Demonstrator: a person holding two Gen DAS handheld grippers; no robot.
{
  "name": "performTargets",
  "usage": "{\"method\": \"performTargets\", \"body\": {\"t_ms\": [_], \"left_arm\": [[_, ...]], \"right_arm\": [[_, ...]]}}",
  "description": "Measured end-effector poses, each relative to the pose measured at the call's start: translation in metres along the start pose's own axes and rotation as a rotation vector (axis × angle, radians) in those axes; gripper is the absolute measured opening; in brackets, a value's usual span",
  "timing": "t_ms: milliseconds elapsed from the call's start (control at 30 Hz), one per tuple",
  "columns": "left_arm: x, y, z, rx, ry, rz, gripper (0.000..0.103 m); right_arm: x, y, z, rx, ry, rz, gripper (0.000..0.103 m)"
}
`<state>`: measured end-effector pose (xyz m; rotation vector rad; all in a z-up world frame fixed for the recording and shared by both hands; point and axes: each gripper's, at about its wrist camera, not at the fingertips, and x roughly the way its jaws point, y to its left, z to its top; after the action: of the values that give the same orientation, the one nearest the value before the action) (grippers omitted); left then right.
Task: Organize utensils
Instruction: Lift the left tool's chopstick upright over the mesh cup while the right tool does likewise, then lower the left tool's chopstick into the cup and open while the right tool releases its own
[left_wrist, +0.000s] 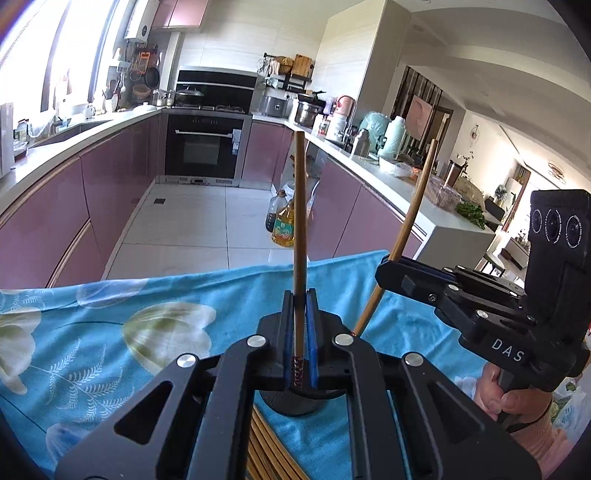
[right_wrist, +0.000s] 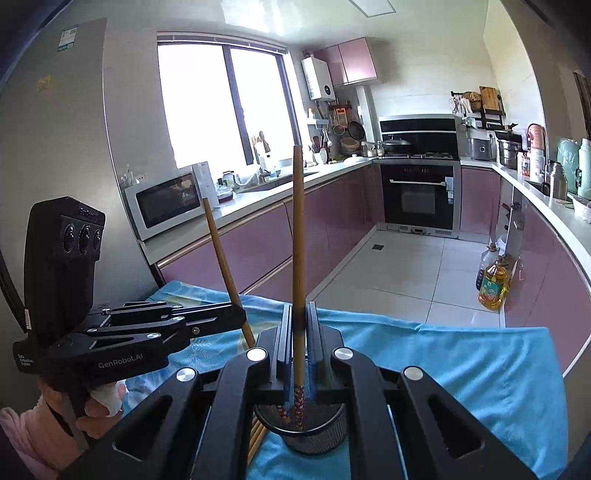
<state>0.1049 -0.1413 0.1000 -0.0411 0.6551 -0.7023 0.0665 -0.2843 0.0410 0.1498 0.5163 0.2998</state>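
My left gripper (left_wrist: 300, 295) is shut on a wooden chopstick (left_wrist: 298, 221) that stands nearly upright. Its patterned lower end sits over a black round holder (left_wrist: 295, 406) on the blue floral cloth (left_wrist: 110, 332). My right gripper (left_wrist: 386, 264) comes in from the right, shut on a second chopstick (left_wrist: 413, 214) that leans right. In the right wrist view, my right gripper (right_wrist: 299, 308) holds its chopstick (right_wrist: 298, 240) upright, and its patterned end reaches into the holder (right_wrist: 332, 432). My left gripper (right_wrist: 240, 314) grips its leaning chopstick (right_wrist: 221, 254) at the left.
Several loose chopsticks (left_wrist: 266, 450) lie on the cloth beside the holder. The table's far edge (right_wrist: 443, 325) drops to a tiled floor with oil bottles (right_wrist: 491, 284). A microwave (right_wrist: 166, 201) stands on the counter at the left. A person's hands (left_wrist: 506, 398) hold both grippers.
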Motion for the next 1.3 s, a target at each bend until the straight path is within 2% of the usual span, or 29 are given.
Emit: {"method": "performTargets", "body": {"t_ms": [233,600,1033,1200,1300], "left_arm": [[0.04,0.02,-0.02,0.003,0.066,0.01,0.007],[0.07,0.036,-0.026,0.0,0.097,0.035,0.007],[0.061,0.037,-0.03,0.005,0.063,0.056,0.008],[0.049,0.04,-0.034,0.004,0.039,0.063,0.014],[0.042,0.042,-0.038,-0.002,0.031,0.069,0.018]], "right_arm": [[0.024,-0.009,-0.011,0.021,0.095,-0.01,0.006],[0.05,-0.013,-0.005,0.046,0.146,-0.039,0.006],[0.059,-0.011,0.003,0.07,0.165,-0.002,0.006],[0.058,-0.014,0.009,0.1,0.166,0.018,0.006],[0.06,-0.018,0.01,0.122,0.167,-0.005,0.009]]}}
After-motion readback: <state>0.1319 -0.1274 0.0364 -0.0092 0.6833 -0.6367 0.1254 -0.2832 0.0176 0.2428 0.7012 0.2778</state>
